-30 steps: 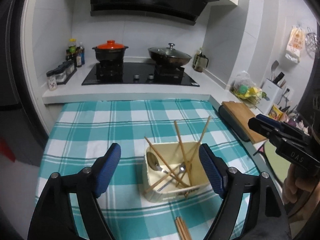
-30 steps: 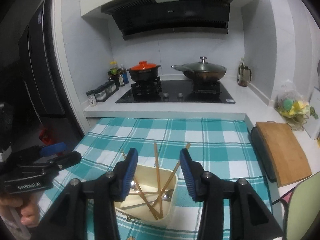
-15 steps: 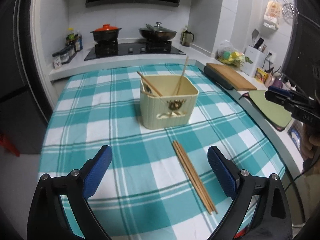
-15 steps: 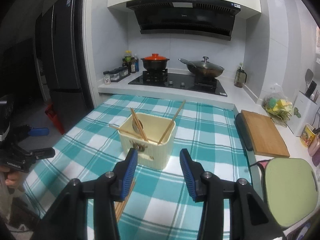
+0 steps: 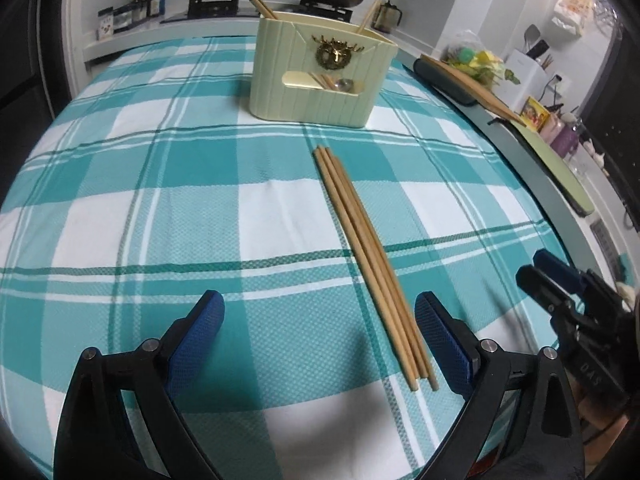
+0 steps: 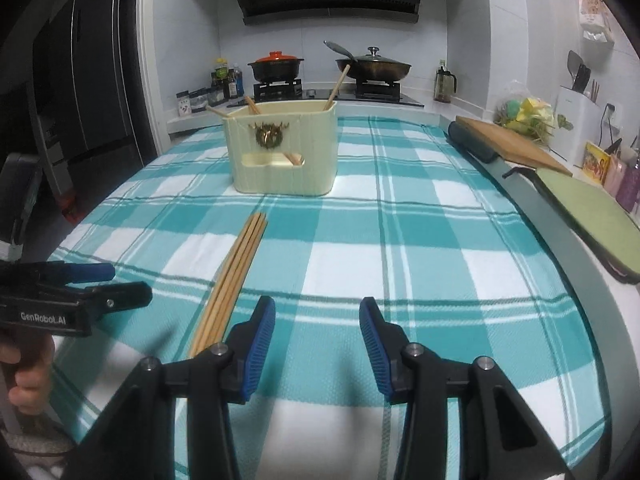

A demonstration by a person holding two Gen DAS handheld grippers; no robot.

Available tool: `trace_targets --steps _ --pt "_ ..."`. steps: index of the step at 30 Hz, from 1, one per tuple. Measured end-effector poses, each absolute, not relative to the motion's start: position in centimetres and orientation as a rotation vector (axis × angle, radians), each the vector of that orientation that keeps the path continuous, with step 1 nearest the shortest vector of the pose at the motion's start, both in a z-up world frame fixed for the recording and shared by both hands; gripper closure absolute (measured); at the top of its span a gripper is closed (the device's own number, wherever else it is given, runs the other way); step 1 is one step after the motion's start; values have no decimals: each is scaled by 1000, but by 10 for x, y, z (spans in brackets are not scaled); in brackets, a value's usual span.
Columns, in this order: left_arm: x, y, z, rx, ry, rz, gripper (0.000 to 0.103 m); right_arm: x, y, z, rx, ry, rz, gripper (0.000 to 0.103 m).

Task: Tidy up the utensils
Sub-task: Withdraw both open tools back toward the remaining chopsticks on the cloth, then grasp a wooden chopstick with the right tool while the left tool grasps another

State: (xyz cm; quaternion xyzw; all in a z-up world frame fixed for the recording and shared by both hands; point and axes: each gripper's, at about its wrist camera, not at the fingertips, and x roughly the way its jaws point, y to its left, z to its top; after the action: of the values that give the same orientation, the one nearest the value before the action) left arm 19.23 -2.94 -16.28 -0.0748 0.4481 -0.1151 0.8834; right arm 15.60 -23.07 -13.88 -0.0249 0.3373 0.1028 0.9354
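Several wooden chopsticks [image 5: 368, 256] [image 6: 236, 272] lie in a tight bundle on the teal checked tablecloth [image 5: 160, 216], in front of a cream utensil holder [image 5: 320, 68] [image 6: 284, 152]. The holder has more chopsticks in it, and a spoon [image 5: 344, 85] shows through its front slot. My left gripper [image 5: 319, 308] hangs low and wide open; the bundle's near end lies between its fingers, close to the right one, untouched. My right gripper [image 6: 317, 312] is partly open with only cloth between its pads, just right of the bundle. Each view also catches the other gripper [image 5: 534, 266] [image 6: 128, 282] at its edge.
A wooden cutting board [image 6: 508, 144] and a green mat [image 6: 592, 216] lie along the counter on the right. Beyond the table are a hob with an orange-lidded pot [image 6: 276, 66] and a wok [image 6: 372, 66], plus condiment jars [image 6: 200, 98]. A dark fridge [image 6: 80, 80] stands left.
Both grippers have dropped from above the holder and drawn back to the table's near side, so the holder now stands farther off. The left jaws have widened slightly.
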Motion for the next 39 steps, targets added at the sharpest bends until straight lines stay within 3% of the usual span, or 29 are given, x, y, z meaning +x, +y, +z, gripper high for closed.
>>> trace_targets --steps 12,26,29,35,39 --pt "254 -50 -186 -64 934 -114 7 151 -236 -157 -22 703 189 58" --pt "274 -49 -199 -25 953 -54 5 157 -237 -168 -5 745 199 58" --pt "273 -51 -199 -11 955 -58 9 158 -235 -169 -12 752 198 58" --pt "259 -42 -194 -10 944 -114 28 166 -231 -171 -1 781 221 58" --pt "249 -32 -193 -6 932 -97 29 192 -222 -177 54 846 297 58"
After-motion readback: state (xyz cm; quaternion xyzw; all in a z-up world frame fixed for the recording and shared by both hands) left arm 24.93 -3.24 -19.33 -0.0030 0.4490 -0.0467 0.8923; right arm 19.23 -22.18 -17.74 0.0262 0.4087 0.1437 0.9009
